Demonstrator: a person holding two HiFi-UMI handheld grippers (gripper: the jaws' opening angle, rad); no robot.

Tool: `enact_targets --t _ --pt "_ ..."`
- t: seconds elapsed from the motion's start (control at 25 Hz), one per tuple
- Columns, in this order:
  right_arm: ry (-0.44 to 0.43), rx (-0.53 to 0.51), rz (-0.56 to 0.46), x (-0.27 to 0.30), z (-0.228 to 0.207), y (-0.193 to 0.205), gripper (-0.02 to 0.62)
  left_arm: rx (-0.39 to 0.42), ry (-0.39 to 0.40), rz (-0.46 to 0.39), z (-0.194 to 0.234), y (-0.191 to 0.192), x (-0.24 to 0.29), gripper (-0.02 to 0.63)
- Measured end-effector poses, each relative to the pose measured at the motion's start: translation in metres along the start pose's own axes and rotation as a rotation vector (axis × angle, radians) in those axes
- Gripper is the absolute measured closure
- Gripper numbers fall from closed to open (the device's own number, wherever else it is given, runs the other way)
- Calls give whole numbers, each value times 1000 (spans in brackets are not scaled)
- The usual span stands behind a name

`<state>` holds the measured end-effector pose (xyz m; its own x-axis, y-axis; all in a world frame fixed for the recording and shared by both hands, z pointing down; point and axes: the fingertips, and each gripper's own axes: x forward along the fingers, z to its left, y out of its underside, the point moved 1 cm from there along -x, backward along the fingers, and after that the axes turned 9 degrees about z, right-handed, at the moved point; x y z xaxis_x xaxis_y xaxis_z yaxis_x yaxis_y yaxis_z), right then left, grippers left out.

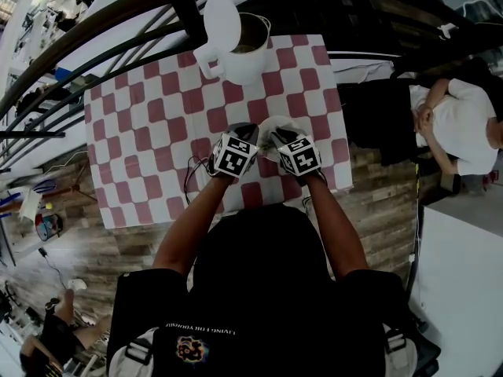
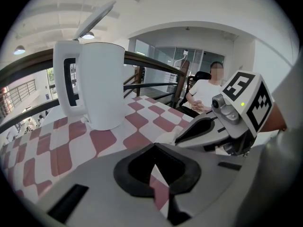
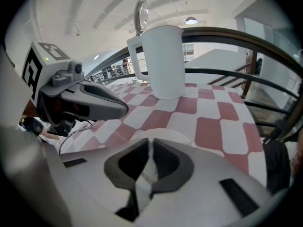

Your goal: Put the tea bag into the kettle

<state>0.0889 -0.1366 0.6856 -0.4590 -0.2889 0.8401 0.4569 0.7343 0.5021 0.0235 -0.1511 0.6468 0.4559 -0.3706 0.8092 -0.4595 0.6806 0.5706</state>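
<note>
Forearms forward; left gripper (image 2: 152,155) jaws together, right gripper (image 3: 150,144) jaws pinching tea bag (image 3: 146,178).

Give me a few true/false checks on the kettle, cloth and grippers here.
1. The white plastic kettle has its lid open. True.
2. It stands on a plain blue cloth. False: it stands on a red-and-white checked tablecloth.
3. The right gripper has its fingers closed on a thin white tea bag. True.
4. Both grippers hover over the kettle's mouth. False: the left gripper and the right one are by a round white dish near the front edge, apart from the kettle.
</note>
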Motion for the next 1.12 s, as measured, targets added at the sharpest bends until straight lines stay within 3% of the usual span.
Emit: enact_targets --t 0.04,1.12 --pt "14 -13 4 0 -1 1 578 2 -1 -4 0 0 0 603" --pt "23 -63 -83 -24 -3 -25 581 4 -26 -30 3 -10 -11 603"
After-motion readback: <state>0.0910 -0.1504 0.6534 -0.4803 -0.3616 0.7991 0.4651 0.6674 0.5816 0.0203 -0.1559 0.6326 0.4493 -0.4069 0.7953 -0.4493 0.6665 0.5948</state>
